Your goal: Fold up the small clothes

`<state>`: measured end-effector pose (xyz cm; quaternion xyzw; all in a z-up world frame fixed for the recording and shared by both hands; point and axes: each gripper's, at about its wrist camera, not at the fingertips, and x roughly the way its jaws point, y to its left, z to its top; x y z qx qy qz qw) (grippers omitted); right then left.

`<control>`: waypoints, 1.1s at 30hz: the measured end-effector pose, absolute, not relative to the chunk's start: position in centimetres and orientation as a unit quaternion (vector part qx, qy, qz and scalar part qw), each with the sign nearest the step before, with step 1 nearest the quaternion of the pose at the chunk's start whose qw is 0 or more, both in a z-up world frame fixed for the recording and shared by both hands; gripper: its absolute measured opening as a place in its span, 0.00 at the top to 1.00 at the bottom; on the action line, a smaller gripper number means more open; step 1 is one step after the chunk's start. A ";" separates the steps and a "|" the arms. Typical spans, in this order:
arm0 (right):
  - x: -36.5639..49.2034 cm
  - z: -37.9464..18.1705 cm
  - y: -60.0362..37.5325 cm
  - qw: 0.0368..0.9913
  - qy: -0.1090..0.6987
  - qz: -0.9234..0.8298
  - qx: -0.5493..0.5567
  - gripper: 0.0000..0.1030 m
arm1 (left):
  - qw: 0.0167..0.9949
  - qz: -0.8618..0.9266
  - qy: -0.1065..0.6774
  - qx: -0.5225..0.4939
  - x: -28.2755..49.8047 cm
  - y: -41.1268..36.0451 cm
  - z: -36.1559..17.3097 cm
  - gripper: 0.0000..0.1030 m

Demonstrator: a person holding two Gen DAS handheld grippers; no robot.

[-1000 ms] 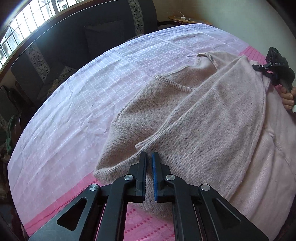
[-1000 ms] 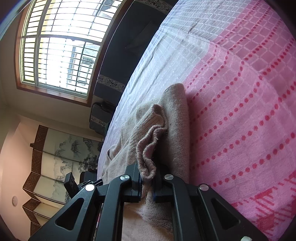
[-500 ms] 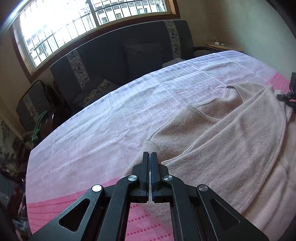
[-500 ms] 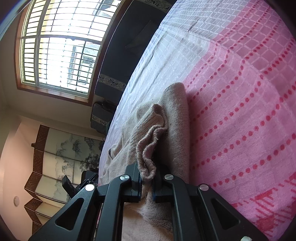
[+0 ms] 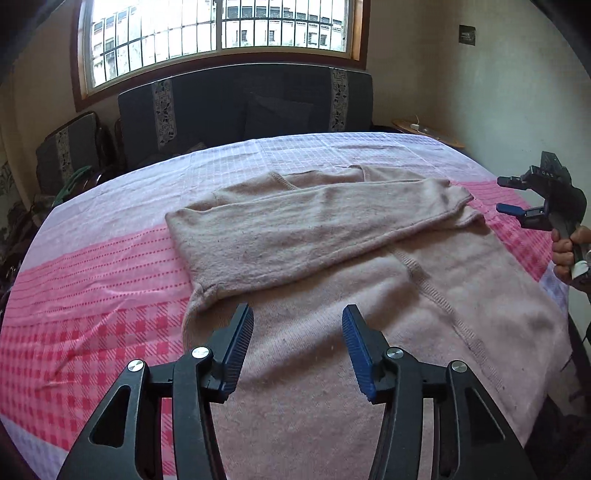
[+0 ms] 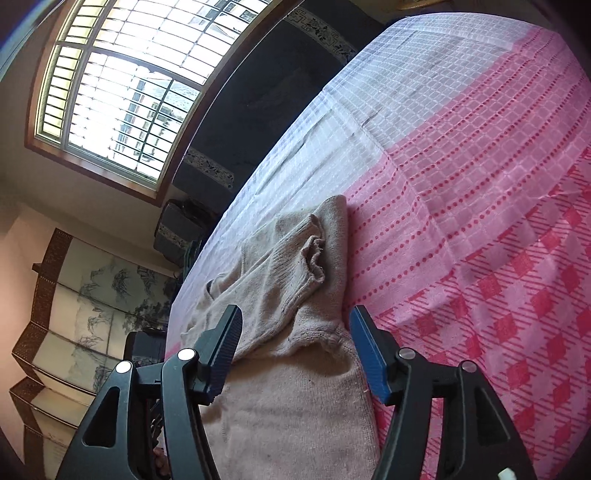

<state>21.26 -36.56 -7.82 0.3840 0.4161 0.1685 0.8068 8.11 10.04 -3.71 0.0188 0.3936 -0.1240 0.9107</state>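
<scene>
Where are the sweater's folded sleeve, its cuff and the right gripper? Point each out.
folded sleeve (image 5: 314, 225), left wrist view, mid-length of the sleeve.
cuff (image 6: 314, 254), right wrist view, rumpled open end.
right gripper (image 5: 511, 195), left wrist view, gap between its fingertips.

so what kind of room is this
Most likely a home living room: a dark sofa under a barred window, a painted folding screen, and a sweater on a pink checked cloth.

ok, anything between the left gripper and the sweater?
Nothing visible. The left gripper hovers over the sweater, jaws opening with nothing between them; only bare knit lies ahead, with the sleeve folded across the body.
</scene>
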 end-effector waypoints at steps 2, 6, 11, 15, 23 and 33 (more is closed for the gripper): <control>20.8 -7.4 -35.9 0.800 0.403 0.197 0.399 0.43 | 0.908 -0.137 0.395 -0.016 6.6 9.6 -4.0 0.49; 22.5 -6.3 -32.7 0.816 0.393 0.218 0.364 0.43 | 0.917 -0.114 0.380 -0.050 4.6 9.1 -4.7 0.40; 27.7 -8.1 -29.9 0.812 0.428 0.214 0.334 0.47 | 0.917 -0.077 0.388 -0.041 4.2 8.7 -6.8 0.39; 28.4 -11.0 -29.6 0.786 0.475 0.205 0.338 0.52 | 0.912 -0.061 0.404 -0.042 3.7 9.4 -8.0 0.39; 16.2 -7.8 -36.5 0.801 0.429 0.244 0.339 0.48 | 0.906 -0.071 0.407 -0.086 3.1 11.3 -8.1 0.36; 0.6 -11.3 -39.3 0.810 0.476 0.247 0.238 0.45 | 0.903 -0.134 0.382 -0.142 -1.0 12.4 -6.5 0.36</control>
